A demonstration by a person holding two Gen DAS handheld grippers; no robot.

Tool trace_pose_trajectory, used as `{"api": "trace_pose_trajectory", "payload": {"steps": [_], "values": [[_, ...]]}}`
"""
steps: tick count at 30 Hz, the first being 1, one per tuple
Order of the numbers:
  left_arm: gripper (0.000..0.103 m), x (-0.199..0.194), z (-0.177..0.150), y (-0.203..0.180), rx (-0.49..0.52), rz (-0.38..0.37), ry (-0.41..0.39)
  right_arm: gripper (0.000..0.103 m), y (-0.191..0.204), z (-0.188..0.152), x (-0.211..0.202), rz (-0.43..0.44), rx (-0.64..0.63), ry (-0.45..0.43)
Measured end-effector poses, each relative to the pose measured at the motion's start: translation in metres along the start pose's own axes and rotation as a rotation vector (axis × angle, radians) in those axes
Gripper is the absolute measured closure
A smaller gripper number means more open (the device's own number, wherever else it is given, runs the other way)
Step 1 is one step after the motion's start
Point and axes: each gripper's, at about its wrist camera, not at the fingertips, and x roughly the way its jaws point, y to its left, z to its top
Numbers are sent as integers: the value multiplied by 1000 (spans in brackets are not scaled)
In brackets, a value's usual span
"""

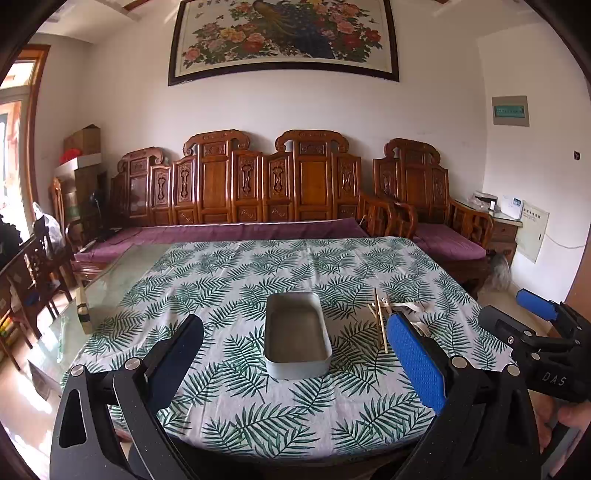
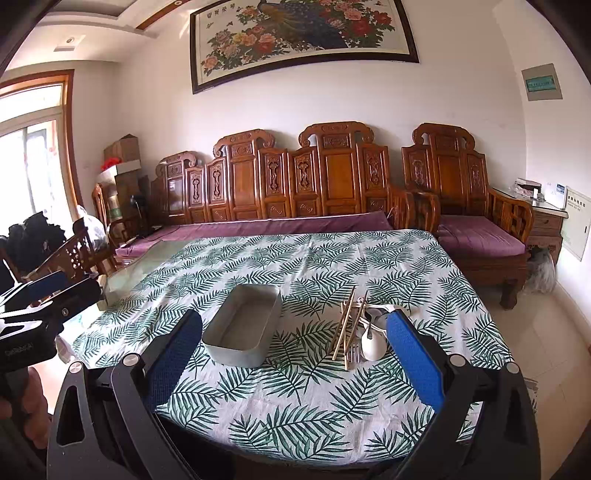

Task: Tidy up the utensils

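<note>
Nearest to both cameras, each hand-held gripper is seen spread wide with nothing between its blue pads. The left hand-held gripper (image 1: pixel 295 354) is held above the near edge of the counter (image 1: pixel 258 424), which is covered by a cloth printed with green fern leaves. The right hand-held gripper (image 2: pixel 295 350) is held beside it, tilted slightly downward over the same edge; part of a hand (image 1: pixel 570 417) is seen at its grip.

Just beyond the pads, a grey oblong tin (image 1: pixel 297 334) is set on the cloth, open at the top and with nothing seen inside. To the right of the tin, apart from it, the utensils are piled loosely: several wooden chopsticks (image 2: pixel 345 328) are laid crosswise, a metal fork (image 2: pixel 355 350) is placed with its tines toward the near edge, and a white spoon (image 2: pixel 371 341) is rested beside them, partly hidden by the right pad. Whether more pieces lie under the pile cannot be told.

Farther back, a bare glass strip of the counter is left uncovered at the left. Behind the counter, a carved wooden bench (image 1: pixel 258 184) with purple cushions is placed along the wall, and a framed peacock picture (image 2: pixel 303 33) is hung above it.
</note>
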Motion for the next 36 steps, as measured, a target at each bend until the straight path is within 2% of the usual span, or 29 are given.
{"api": "trace_pose_trajectory", "payload": {"steps": [36], "values": [[6, -7, 4, -4, 9, -3, -17, 3, 1, 0, -1, 1, 1, 1]]}}
